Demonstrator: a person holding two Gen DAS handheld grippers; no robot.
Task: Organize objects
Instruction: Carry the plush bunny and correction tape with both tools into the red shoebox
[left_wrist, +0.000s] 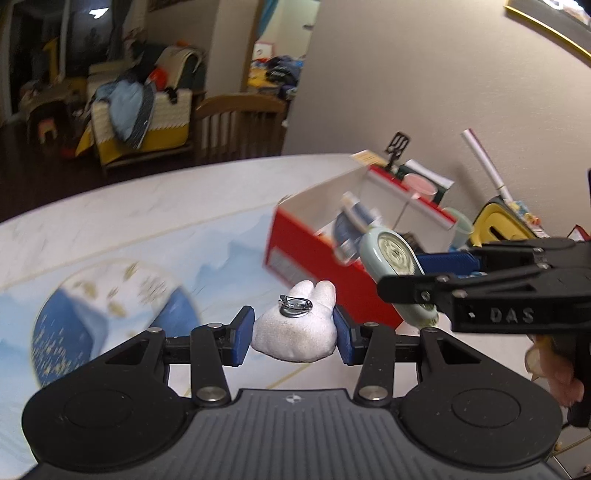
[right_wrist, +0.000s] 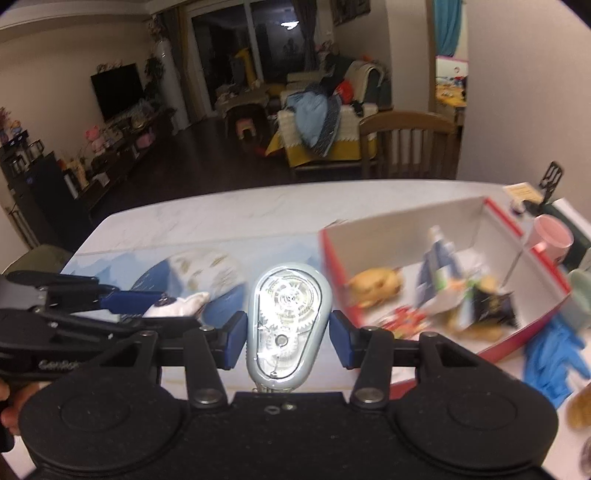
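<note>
My left gripper (left_wrist: 293, 334) is shut on a small white plush bunny brooch (left_wrist: 295, 339) whose metal pin faces up. It hangs above the table, left of the red box (left_wrist: 306, 254). My right gripper (right_wrist: 289, 339) is shut on a pale green correction-tape dispenser (right_wrist: 286, 314) with a clear gear window, also held in the air. In the left wrist view the right gripper (left_wrist: 402, 275) comes in from the right with the dispenser (left_wrist: 388, 251) in front of the box. In the right wrist view the left gripper (right_wrist: 162, 310) sits at the left with the bunny (right_wrist: 181, 304).
The red box (right_wrist: 517, 236) has a white inside and holds several blurred items. A pink mug (right_wrist: 552, 236) stands behind it and blue gloves (right_wrist: 554, 362) lie by its near corner. A blue patterned mat (left_wrist: 110, 295) covers the marble table (left_wrist: 147, 199). A wooden chair (right_wrist: 406, 140) stands beyond.
</note>
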